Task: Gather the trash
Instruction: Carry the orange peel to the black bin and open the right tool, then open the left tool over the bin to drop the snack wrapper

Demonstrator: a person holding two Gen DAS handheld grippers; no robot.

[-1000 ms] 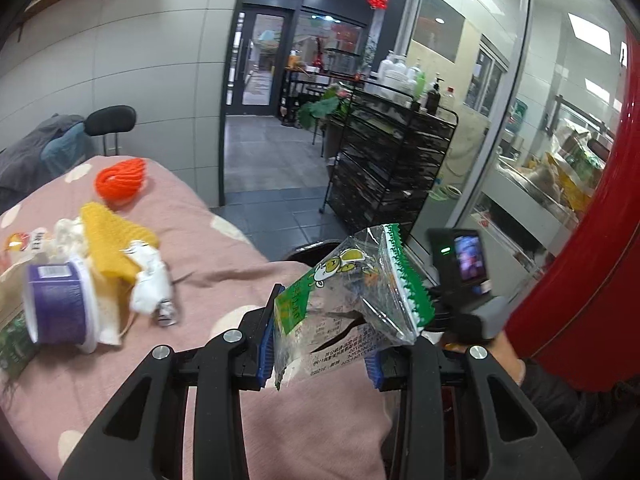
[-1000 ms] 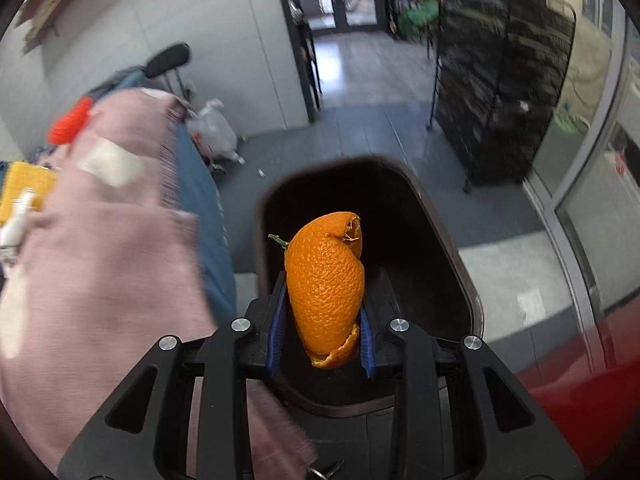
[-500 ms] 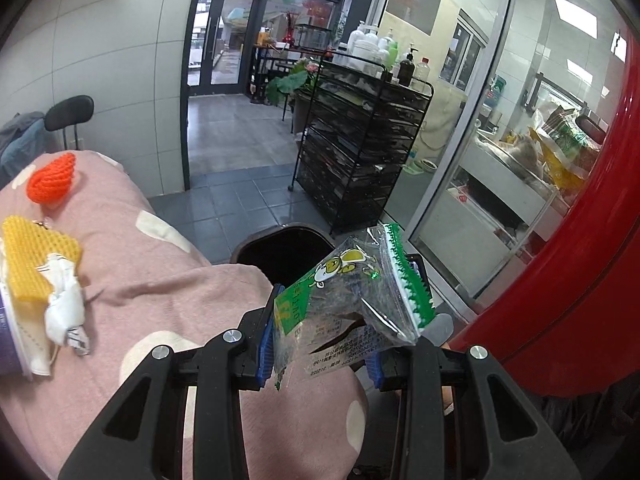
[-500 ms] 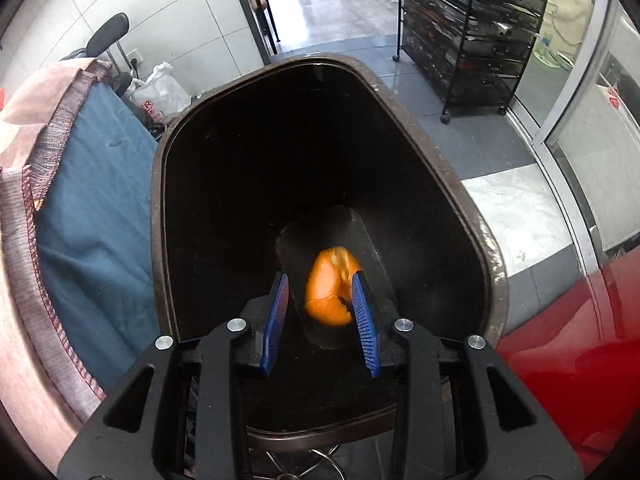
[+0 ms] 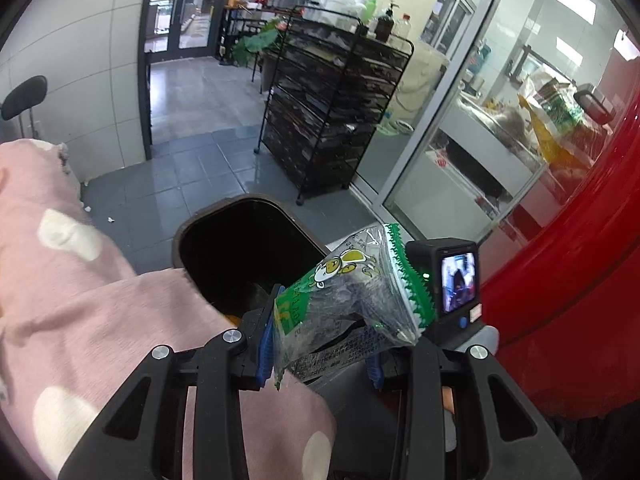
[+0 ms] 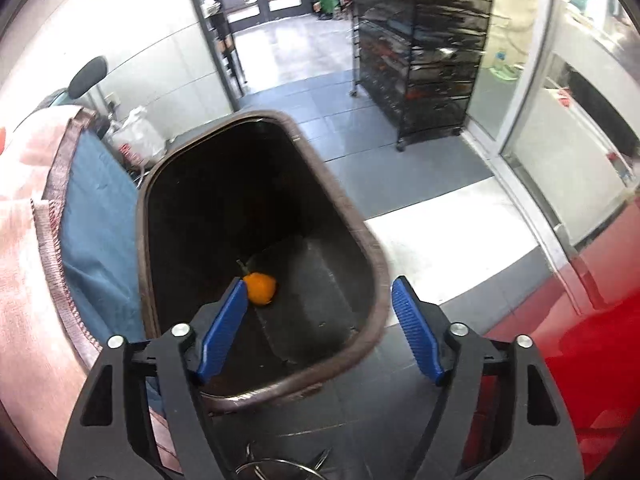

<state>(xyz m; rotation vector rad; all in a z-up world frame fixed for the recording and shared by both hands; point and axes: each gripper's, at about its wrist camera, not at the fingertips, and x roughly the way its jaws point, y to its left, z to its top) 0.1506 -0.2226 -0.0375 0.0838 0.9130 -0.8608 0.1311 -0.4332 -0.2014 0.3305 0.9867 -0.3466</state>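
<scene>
My left gripper is shut on a clear and green plastic wrapper, held above the pink tablecloth's edge, near the dark brown trash bin. My right gripper is open and empty, just above the bin's near rim. An orange peel lies on the bin's floor, just past my left fingertip. The right gripper's camera body shows in the left wrist view beside the wrapper.
The pink cloth with white spots covers the table at left, over a blue cloth. A black wire rack stands on the tiled floor beyond the bin. A red surface fills the right. A white bag lies behind the bin.
My right gripper opened and dropped the orange peel into the bin, then rose slightly. My left gripper carried the wrapper rightward off the table toward the bin.
</scene>
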